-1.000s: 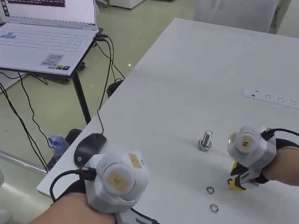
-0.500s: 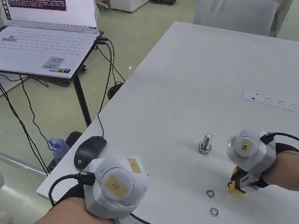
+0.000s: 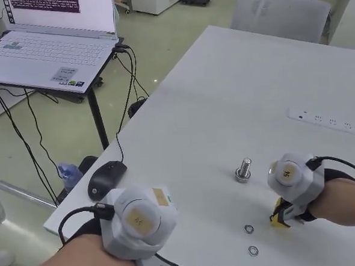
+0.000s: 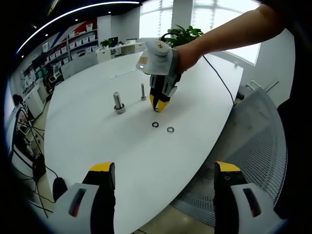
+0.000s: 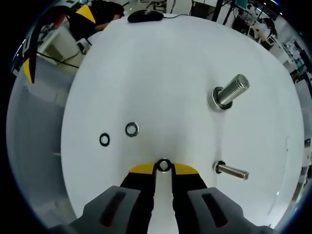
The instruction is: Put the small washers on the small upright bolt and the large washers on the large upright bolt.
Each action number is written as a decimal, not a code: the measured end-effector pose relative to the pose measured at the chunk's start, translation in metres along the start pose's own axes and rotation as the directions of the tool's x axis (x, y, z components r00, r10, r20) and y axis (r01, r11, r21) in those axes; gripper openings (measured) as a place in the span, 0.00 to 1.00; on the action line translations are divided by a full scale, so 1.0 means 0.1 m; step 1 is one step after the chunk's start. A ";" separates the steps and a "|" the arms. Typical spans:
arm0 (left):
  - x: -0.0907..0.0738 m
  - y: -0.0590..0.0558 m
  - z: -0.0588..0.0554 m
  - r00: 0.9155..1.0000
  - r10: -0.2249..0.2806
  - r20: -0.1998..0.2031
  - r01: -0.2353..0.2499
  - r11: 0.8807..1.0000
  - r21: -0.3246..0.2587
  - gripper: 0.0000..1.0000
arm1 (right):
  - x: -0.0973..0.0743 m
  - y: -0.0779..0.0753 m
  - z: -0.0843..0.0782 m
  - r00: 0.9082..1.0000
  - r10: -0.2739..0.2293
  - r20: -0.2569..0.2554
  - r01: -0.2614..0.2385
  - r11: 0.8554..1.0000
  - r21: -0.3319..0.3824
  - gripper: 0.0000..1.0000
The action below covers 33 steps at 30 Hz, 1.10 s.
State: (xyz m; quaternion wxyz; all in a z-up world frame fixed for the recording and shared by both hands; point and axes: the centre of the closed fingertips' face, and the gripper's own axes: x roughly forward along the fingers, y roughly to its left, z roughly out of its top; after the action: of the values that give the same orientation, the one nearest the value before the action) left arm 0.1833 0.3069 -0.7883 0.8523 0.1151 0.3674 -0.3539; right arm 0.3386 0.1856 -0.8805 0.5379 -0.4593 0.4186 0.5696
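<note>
A white table (image 3: 223, 94) is being worked at in a bright office, with a laptop (image 3: 46, 50) left open on a stand off to one side.

Down at the surface, the right gripper (image 5: 164, 171) is being held low. Its jaws are being pressed together on the gripped washer (image 5: 164, 165), which is pinched between the yellow tips. Whether the washer is being lifted clear of the table cannot be told.

Next to nothing is being changed from a second ago. The gripper is being kept almost where it was, nudged only a touch toward the bolts. So the pick is being judged as only just secured, with the carry not yet begun.

Just beside the tips in the right gripper view, the small bolt (image 5: 233, 171) is being passed close. The large bolt (image 5: 230, 91) is being left waiting farther off. The gripped washer's size is too hard to judge for its bolt to be called.

On the other side, two loose washers (image 5: 132, 129) are being left lying side by side, so at least two more trips are being expected.

Well back near the table's edge, the left gripper (image 4: 165, 170) is being held idle, its jaws spread wide with nothing between them.
</note>
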 end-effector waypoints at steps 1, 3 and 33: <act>0.00 0.00 0.00 1.000 0.000 -0.001 0.000 1.000 0.001 0.83 | 0.00 0.00 0.00 1.000 0.000 0.000 0.000 1.000 0.001 0.13; -0.01 0.02 0.00 1.000 0.006 -0.005 -0.006 1.000 0.004 0.82 | 0.00 0.00 0.00 1.000 -0.001 0.000 0.001 1.000 0.007 0.13; 0.03 0.04 0.07 1.000 0.006 -0.014 -0.006 1.000 0.020 0.81 | -0.55 -0.30 -0.43 0.999 -0.048 0.005 0.047 0.991 0.125 0.13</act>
State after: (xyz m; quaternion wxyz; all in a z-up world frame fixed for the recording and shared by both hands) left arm 0.1915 0.3054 -0.7861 0.8495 0.1275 0.3696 -0.3542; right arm 0.3715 0.1336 -0.8363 0.5806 -0.4324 0.4401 0.5313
